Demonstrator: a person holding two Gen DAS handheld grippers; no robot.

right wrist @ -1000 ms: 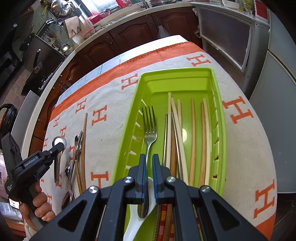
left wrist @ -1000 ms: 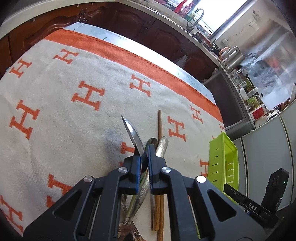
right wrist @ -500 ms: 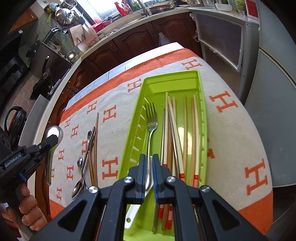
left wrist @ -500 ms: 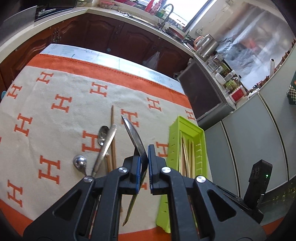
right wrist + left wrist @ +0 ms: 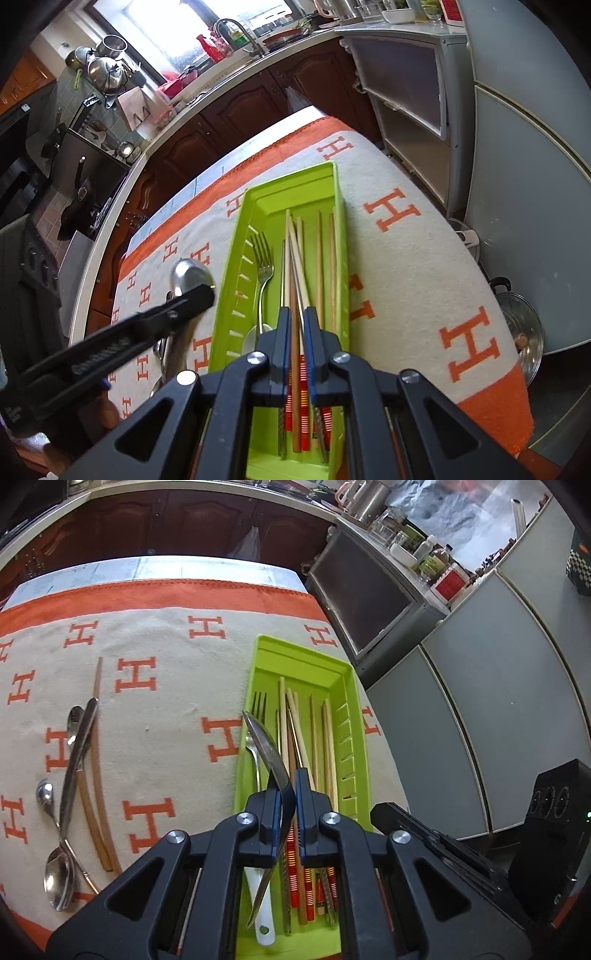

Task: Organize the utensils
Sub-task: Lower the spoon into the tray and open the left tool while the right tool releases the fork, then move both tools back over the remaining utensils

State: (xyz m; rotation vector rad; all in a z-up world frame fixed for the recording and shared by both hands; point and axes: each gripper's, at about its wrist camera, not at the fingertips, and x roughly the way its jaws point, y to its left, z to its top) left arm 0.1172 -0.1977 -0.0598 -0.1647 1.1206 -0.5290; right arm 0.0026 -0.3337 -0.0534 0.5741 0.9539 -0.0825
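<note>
My left gripper (image 5: pixel 285 786) is shut on a metal spoon (image 5: pixel 266 749) and holds it above the green tray (image 5: pixel 242 753). The spoon's bowl (image 5: pixel 190 275) also shows in the right wrist view, sticking out past the left gripper beside the tray (image 5: pixel 334 177). The tray holds a fork (image 5: pixel 258 716), several chopsticks (image 5: pixel 314 738) and a white-handled utensil (image 5: pixel 260 908). My right gripper (image 5: pixel 295 317) is shut and empty, above the tray's near end. More spoons (image 5: pixel 59 871) and brown chopsticks (image 5: pixel 96 760) lie on the cloth to the left.
The table is covered by a cream cloth with orange H marks (image 5: pixel 147 731). Its right edge drops off near grey cabinets (image 5: pixel 480 720). A steel pot (image 5: pixel 517 332) sits on the floor at the right. Kitchen counters run along the back.
My left gripper has carried the spoon to the right, from over the loose utensils to above the green tray. My right gripper has drawn back toward the tray's near end.
</note>
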